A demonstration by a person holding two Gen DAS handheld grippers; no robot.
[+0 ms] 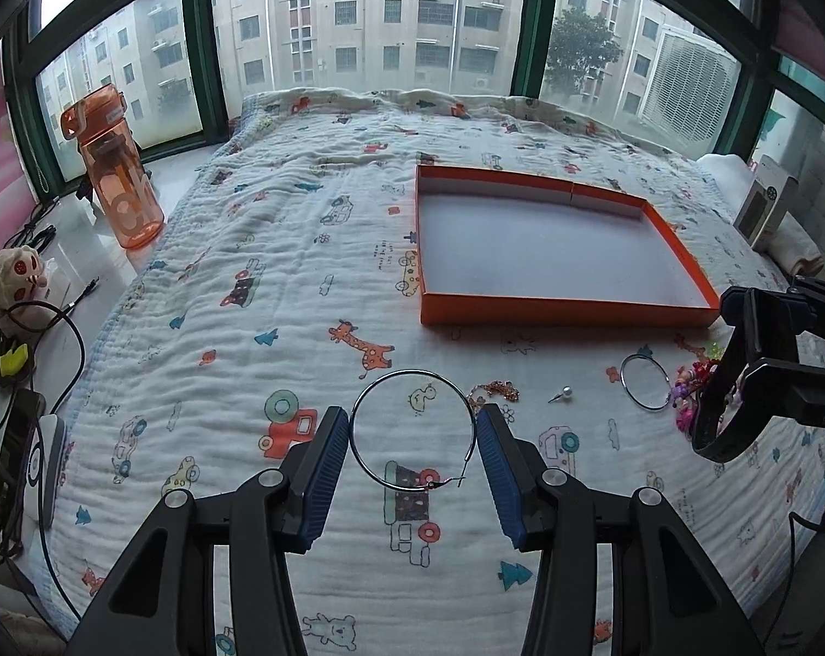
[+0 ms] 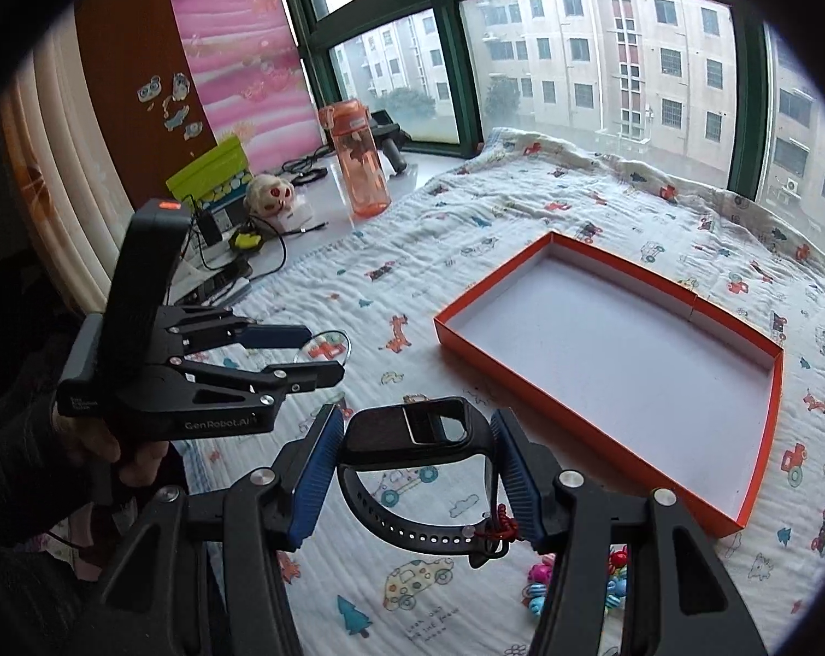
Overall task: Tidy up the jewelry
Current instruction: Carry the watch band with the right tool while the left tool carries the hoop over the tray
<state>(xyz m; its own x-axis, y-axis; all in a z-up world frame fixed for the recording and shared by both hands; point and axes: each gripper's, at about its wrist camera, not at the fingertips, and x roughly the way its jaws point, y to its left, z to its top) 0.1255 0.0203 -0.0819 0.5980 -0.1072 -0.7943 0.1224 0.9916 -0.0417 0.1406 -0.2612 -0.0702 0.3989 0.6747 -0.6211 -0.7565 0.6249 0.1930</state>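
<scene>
Both tongs are loaded: the left tongs [image 1: 412, 432] clench a large hoop earring [image 1: 412, 431] across its width, and the right tongs [image 2: 415, 470] grasp a black smartwatch [image 2: 412, 432] by its body, strap looping below. Each is held above the bed [image 1: 221, 251], short of the orange tray [image 1: 565, 311], which lies bare. The carrying step looks in hand; next, each piece wants bringing over the tray's rim and easing loose inside it. A second hoop [image 1: 645, 382], a pearl stud [image 1: 565, 393] and a thin chain [image 1: 494, 391] wait on the quilt. The bright bead cluster [image 2: 576, 579] sits half hidden behind the right tongs, so I can't make out what it is.
</scene>
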